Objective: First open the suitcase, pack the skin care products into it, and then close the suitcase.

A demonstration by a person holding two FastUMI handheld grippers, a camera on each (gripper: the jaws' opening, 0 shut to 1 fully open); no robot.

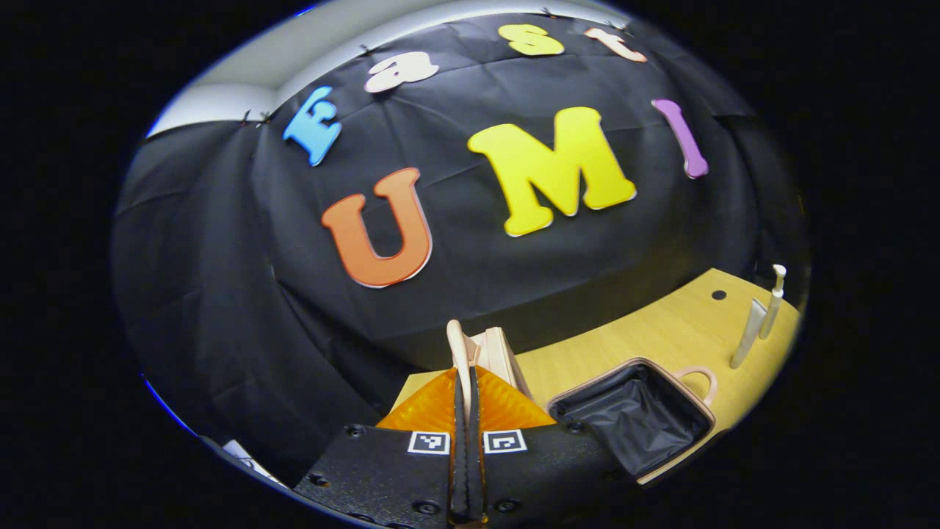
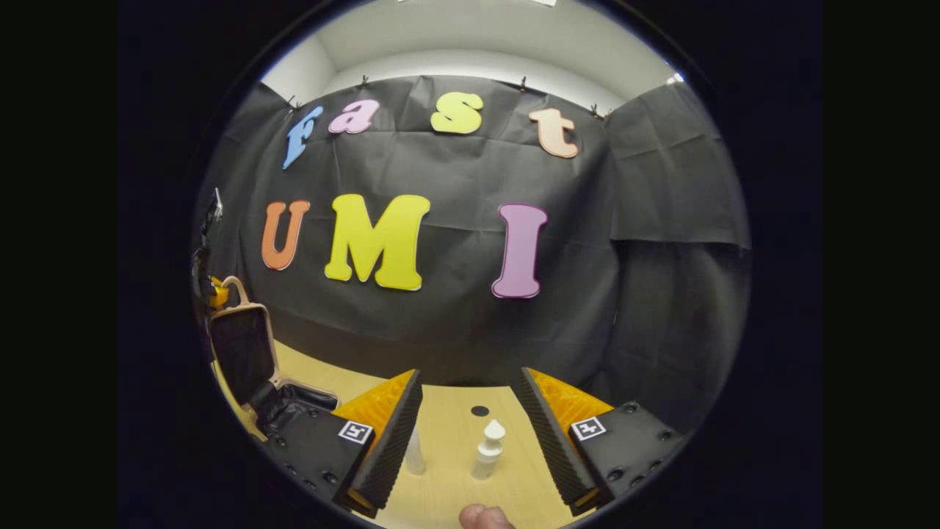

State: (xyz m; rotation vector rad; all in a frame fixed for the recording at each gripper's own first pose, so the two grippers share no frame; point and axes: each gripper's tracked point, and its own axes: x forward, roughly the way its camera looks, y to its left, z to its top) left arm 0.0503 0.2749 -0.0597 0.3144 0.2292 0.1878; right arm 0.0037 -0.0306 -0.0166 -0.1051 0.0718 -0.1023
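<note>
Suitcase first: we see the small beige hard-shell suitcase [image 1: 635,411] lying open at the lower right of the left gripper view, its black crinkled fabric lining exposed and a curved beige handle at its far edge. In the right gripper view the same suitcase [image 2: 242,353] sits at the left edge of the frame with its lid standing upright.

We see it resting on a pale yellow wood-grain counter [image 1: 661,330], smooth and matte, with a small dark round hole in its surface. Behind the counter hangs creased black cloth, the booth's wall, and above it a strip of white wall and ceiling.

At the far right of the left gripper view we find two slim white upright skin care containers [image 1: 760,316] standing close together on the counter, well apart from the suitcase. In the right gripper view we see a white plastic pump bottle [image 2: 487,450] and a slender white tube [image 2: 415,452] standing near the bottom centre.

Our left hand-held gripper [image 1: 464,397] has its fingers pressed together on a thin beige edge, apparently the suitcase lid. Our right hand-held gripper [image 2: 470,419] is spread wide and holds nothing, its ribbed fingers flanking the bottle and tube.
</note>
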